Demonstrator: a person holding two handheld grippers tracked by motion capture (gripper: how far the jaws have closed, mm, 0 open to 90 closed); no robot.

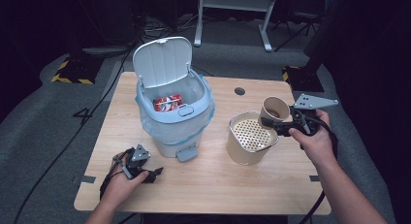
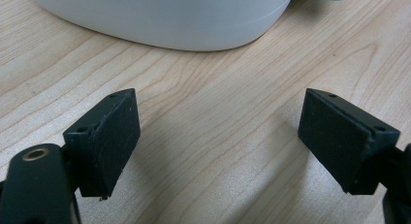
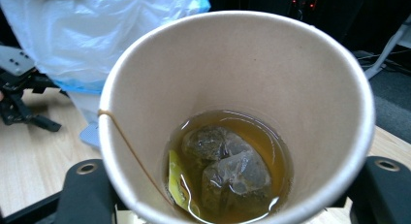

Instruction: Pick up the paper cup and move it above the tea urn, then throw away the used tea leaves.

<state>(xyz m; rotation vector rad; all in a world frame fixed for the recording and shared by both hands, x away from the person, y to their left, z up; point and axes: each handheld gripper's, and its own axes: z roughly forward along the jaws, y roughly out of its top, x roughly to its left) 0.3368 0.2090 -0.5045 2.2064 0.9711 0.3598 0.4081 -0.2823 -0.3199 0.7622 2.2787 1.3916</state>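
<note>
Nearest the person, the left gripper rests low on the light wooden table, its jaws spread wide with nothing between them, pointed toward the base of the white pedal bin. Farther out on the right, the right gripper pinches a tan paper cup by its sides; the cup holds brown tea and two soaked tea bags, with a string running over the rim. The cup is tilted and sits just above the far rim of the beige round container with a perforated strainer insert. Judged from this, the strainer lies directly below and slightly toward the person from the cup mouth, so the right hand alone serves the pour. Beyond, the bin lid stands open
</note>
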